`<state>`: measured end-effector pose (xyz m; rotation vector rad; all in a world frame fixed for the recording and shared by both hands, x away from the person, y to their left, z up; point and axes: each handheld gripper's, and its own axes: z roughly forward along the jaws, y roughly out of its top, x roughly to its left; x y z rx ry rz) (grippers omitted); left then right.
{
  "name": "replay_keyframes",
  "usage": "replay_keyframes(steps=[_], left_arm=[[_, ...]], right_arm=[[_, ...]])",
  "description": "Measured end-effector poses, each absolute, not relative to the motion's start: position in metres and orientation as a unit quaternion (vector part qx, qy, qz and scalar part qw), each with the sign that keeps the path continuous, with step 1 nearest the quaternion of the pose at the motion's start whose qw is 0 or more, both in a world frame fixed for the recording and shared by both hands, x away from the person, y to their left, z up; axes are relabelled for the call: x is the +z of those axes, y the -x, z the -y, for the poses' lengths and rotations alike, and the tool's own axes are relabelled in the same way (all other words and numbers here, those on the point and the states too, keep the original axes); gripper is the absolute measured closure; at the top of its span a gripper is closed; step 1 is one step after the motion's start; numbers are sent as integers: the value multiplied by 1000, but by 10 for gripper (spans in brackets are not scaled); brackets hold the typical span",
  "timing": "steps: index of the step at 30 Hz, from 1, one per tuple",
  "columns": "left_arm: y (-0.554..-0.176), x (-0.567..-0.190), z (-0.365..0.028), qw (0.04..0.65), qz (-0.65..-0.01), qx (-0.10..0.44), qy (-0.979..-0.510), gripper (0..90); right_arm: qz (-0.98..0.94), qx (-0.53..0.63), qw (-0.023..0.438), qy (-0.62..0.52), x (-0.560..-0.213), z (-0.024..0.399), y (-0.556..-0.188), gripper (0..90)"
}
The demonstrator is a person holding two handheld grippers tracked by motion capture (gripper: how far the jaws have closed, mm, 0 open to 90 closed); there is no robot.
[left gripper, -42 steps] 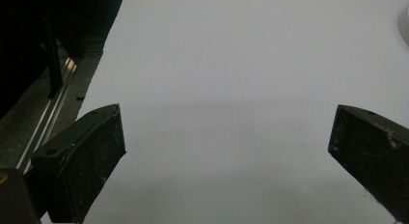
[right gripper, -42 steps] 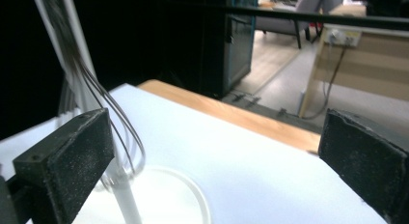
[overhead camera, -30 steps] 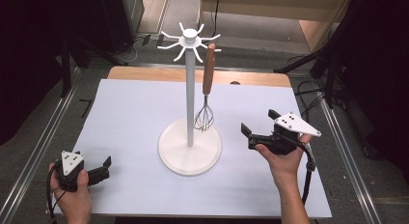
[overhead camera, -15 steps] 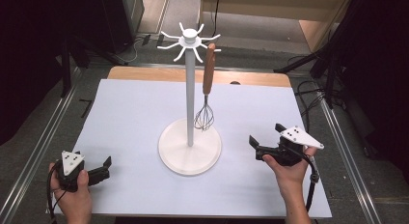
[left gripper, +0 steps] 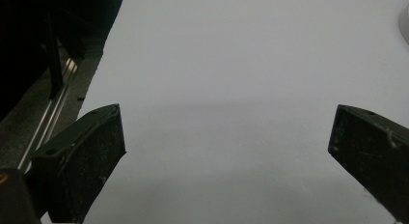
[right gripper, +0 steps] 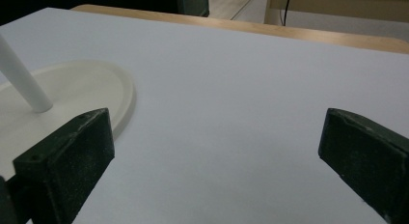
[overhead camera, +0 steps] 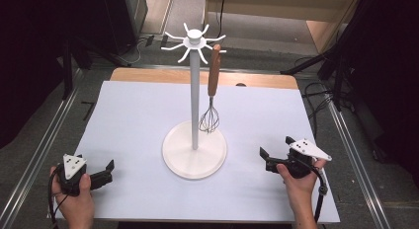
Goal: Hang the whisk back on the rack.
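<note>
Resting low on the table point(overhead camera: 148, 115), both grippers, left point(overhead camera: 106, 171) and right point(overhead camera: 274, 156), have wide, empty jaws. The whisk point(overhead camera: 211, 98) probably hangs done; nothing left to grab.

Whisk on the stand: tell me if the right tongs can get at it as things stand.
Probably yes. The right tongs are open and empty, the whisk hangs on their side of the stand, and bare table lies between.

High view overhead, gripper views low, sharing stand base point(right gripper: 72, 96)

Lab — railed table point(overhead camera: 148, 110), cables point(overhead camera: 316, 91)
</note>
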<state>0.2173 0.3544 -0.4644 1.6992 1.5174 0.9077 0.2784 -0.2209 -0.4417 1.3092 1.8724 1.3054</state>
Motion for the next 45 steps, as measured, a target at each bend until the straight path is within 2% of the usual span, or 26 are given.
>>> replay_keyframes(steps=[23, 45], left_arm=[[-217, -465, -354, 337, -581, 351, -653, 3], [-217, -464, -354, 340, -582, 351, -651, 3]], right_arm=[[-677, 444, 259, -526, -473, 261, -265, 0], [-669, 409, 288, -549, -478, 301, -243, 0]])
